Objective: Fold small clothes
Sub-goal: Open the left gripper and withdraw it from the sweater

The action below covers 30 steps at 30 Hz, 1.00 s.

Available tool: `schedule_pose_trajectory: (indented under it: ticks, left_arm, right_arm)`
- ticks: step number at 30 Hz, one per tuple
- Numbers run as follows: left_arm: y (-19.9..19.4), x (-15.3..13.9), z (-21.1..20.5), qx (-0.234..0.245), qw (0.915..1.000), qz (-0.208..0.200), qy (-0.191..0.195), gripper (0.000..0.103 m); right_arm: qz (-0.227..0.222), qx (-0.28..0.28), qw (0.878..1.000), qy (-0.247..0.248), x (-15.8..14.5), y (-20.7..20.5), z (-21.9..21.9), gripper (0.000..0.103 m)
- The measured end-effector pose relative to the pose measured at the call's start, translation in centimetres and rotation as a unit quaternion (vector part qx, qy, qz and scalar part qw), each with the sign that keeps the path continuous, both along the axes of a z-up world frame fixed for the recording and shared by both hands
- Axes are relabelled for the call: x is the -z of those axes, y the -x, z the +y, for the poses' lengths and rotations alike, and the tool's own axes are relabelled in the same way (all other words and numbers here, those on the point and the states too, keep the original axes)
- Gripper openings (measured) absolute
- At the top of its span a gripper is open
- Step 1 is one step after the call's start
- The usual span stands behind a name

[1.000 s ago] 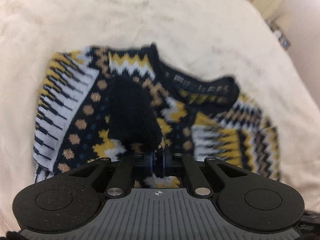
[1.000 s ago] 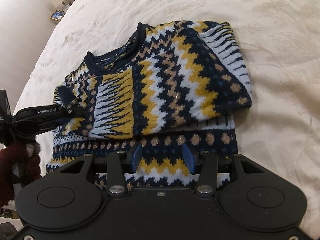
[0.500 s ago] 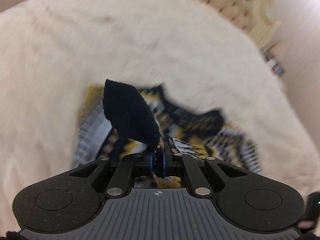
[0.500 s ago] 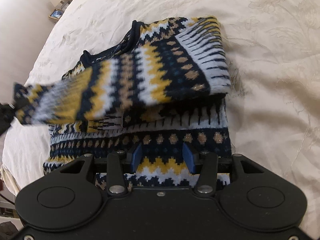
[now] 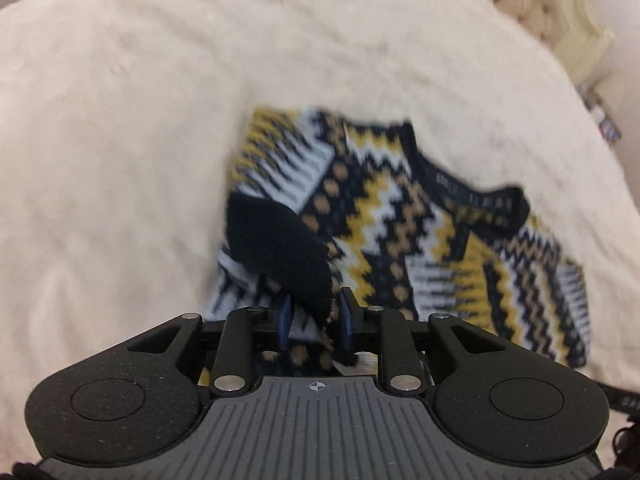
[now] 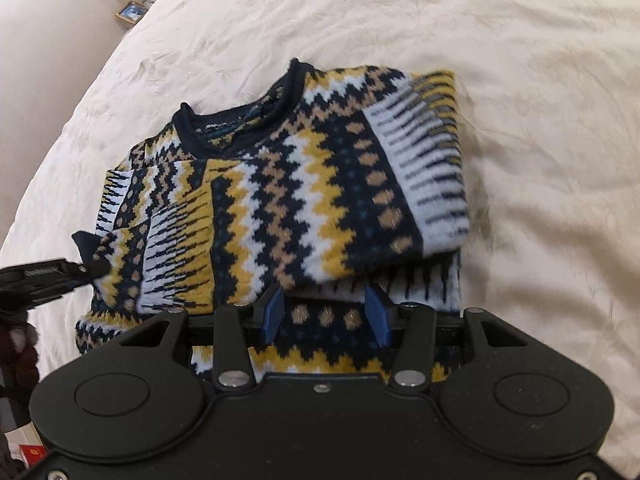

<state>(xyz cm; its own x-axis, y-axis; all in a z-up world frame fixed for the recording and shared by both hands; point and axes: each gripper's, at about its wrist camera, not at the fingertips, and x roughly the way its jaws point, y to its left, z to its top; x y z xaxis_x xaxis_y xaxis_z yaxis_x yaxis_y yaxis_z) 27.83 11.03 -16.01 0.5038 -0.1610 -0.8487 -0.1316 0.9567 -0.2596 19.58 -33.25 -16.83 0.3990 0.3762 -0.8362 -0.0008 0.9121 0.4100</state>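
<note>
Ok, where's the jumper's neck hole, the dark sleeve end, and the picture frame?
neck hole (image 6: 240,120), right wrist view, on the dark collar rim.
dark sleeve end (image 5: 276,248), left wrist view, middle of the black cuff.
picture frame (image 6: 130,12), right wrist view, top left, on its glass front.

Left gripper (image 5: 314,316) fingers just been opening, cuff between; right gripper (image 6: 325,314) fingers apart, pointing down.

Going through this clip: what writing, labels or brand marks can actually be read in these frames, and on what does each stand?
No text reads clearly.
Neck band of the sweater: pale woven lettering, too blurred to read.
Neck label in the right wrist view: small white print, too small to read.
Side of the left gripper: white lettering, blurred, unreadable.
Framed picture and boxes beside the bed: no legible text.
</note>
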Motion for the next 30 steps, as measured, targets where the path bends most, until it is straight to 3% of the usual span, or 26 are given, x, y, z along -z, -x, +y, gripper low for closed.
schedule_pose_trajectory:
  ticks: [7, 11, 16, 23, 27, 30]
  left_arm:
    - [-0.5, -2.4, 1.8, -0.039, 0.9969, -0.047, -0.049, 0.027]
    - [-1.7, -1.8, 2.4, -0.03, 0.9966, -0.032, -0.07, 0.027]
    - [-2.1, -1.3, 2.4, 0.006, 0.9944, -0.027, -0.102, 0.028]
    - [-3.1, 0.9, 3.0, 0.02, 0.9933, 0.018, -0.112, 0.031]
    - [-3.2, 0.6, 2.6, 0.094, 0.9919, 0.035, -0.078, 0.031]
    - [-2.3, -1.2, 2.2, 0.17, 0.9853, 0.019, -0.004, 0.031]
  right_arm:
    - [-0.018, -0.017, 1.0, 0.002, -0.3, -1.6, 1.1, 0.055]
    - [-0.017, -0.034, 0.999, 0.016, 0.7, -2.9, 1.4, 0.056]
    - [-0.005, -0.029, 0.997, 0.074, 2.5, -4.4, 0.5, 0.052]
    - [-0.001, -0.022, 0.996, 0.081, 2.6, -4.4, 0.3, 0.053]
    - [0.003, -0.019, 0.997, 0.073, 2.5, -4.4, 0.0, 0.054]
    - [0.005, -0.02, 0.997, 0.07, 2.7, -4.6, -0.1, 0.054]
